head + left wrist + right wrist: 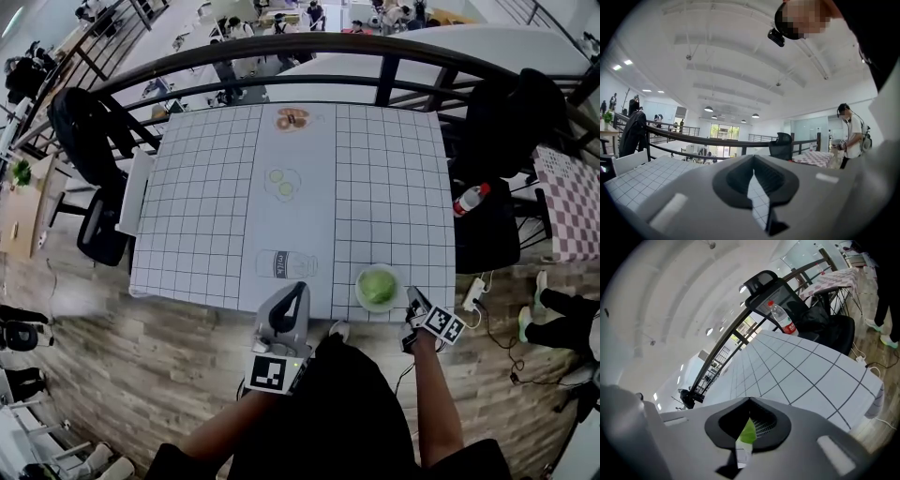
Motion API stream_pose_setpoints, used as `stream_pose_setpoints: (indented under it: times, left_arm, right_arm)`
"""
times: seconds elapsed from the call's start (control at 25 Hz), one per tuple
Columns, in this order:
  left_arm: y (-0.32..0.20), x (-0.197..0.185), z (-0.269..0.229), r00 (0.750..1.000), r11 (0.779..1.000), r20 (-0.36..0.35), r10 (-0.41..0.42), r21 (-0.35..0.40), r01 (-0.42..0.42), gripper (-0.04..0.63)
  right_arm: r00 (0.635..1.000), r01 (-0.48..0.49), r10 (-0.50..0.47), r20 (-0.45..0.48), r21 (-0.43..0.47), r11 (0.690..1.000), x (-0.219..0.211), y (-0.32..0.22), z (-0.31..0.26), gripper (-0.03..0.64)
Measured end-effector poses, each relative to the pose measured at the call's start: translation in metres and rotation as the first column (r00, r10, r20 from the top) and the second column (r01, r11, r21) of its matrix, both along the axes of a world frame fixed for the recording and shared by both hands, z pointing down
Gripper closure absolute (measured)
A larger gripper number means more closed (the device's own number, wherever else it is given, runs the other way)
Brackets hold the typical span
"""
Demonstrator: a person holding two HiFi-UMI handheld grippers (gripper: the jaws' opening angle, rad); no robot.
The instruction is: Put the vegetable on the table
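A green leafy vegetable point(378, 284) lies in a white bowl point(361, 293) at the near right edge of the table point(206, 216). My right gripper point(409, 302) sits against the bowl's right side. In the right gripper view the jaws point(746, 433) are closed on a thin strip of the bowl's white rim point(742, 453), with the green vegetable point(748, 431) showing just above it. My left gripper point(296, 292) hovers over the table's near edge, left of the bowl, shut on nothing; only the gridded cloth point(758, 197) shows through its slit.
Printed pictures mark the cloth: a milk bottle point(286, 264), cucumber slices point(282, 181) and an orange item point(292, 119). A plastic bottle point(469, 199) lies on the black chair at right. Another chair point(103, 225) stands at left, and a dark railing point(309, 47) curves behind.
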State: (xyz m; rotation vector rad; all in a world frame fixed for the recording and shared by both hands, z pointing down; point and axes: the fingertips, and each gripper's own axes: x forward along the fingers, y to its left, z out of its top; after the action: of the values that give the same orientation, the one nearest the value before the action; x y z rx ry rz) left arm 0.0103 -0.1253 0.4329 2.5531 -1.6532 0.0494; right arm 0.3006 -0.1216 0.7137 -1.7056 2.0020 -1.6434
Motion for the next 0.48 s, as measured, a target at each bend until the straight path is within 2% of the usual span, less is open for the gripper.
stream_pose_setpoints:
  times: [0.16,0.28,0.48]
  left_arm:
    - [0.0,-0.005,-0.002,0.999,1.0,-0.033,0.005,0.012,-0.004,0.588]
    - [0.001,-0.02,0.003,0.999,1.0,-0.051,-0.001,-0.008,0.0,0.588]
    - [0.004,-0.047,0.014,0.997,0.999,-0.074,0.015,-0.049,-0.018,0.588]
  right_arm:
    - [0.998,0.052,-0.05,-0.045,0.034,0.998,-0.019,-0.004,-0.017,0.618]
    - [0.996,0.075,-0.071,-0.059,0.075,0.994,-0.037,-0.007,-0.036,0.618]
    - [0.995,0.09,-0.094,0.014,0.17,0.981,-0.087,-0.021,-0.084,0.618]
